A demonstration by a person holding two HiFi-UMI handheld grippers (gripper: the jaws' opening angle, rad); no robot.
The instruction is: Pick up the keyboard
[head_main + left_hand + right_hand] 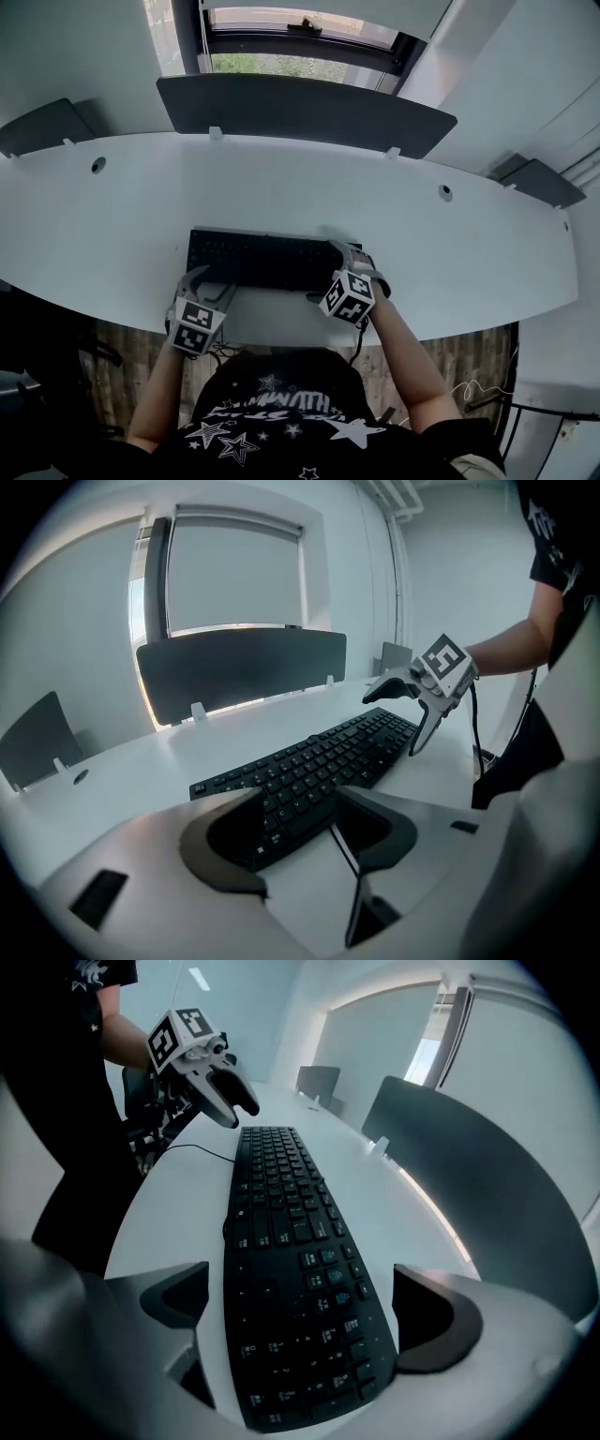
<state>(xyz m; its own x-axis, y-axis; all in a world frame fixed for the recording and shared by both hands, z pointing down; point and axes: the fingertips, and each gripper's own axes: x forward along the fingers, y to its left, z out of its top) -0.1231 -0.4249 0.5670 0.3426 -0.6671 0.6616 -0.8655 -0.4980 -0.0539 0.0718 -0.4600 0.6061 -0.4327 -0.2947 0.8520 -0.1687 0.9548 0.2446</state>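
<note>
A black keyboard (267,259) lies flat on the white desk (281,187), near its front edge. My left gripper (208,284) is at the keyboard's left end. In the left gripper view the gripper (300,834) is open, and the keyboard's near corner (281,808) lies between the jaws with neither pad pressing on it. My right gripper (330,274) is at the right end. In the right gripper view it (305,1314) stands wide open astride the keyboard (291,1269), with a gap on each side. Each gripper shows in the other's view: the right gripper (424,694) and the left gripper (217,1074).
A dark divider panel (300,108) stands along the desk's back edge, with smaller panels at the far left (42,127) and far right (539,180). Two round cable holes (98,165) (445,192) are set in the desk. A thin cable (192,1147) runs off the front edge.
</note>
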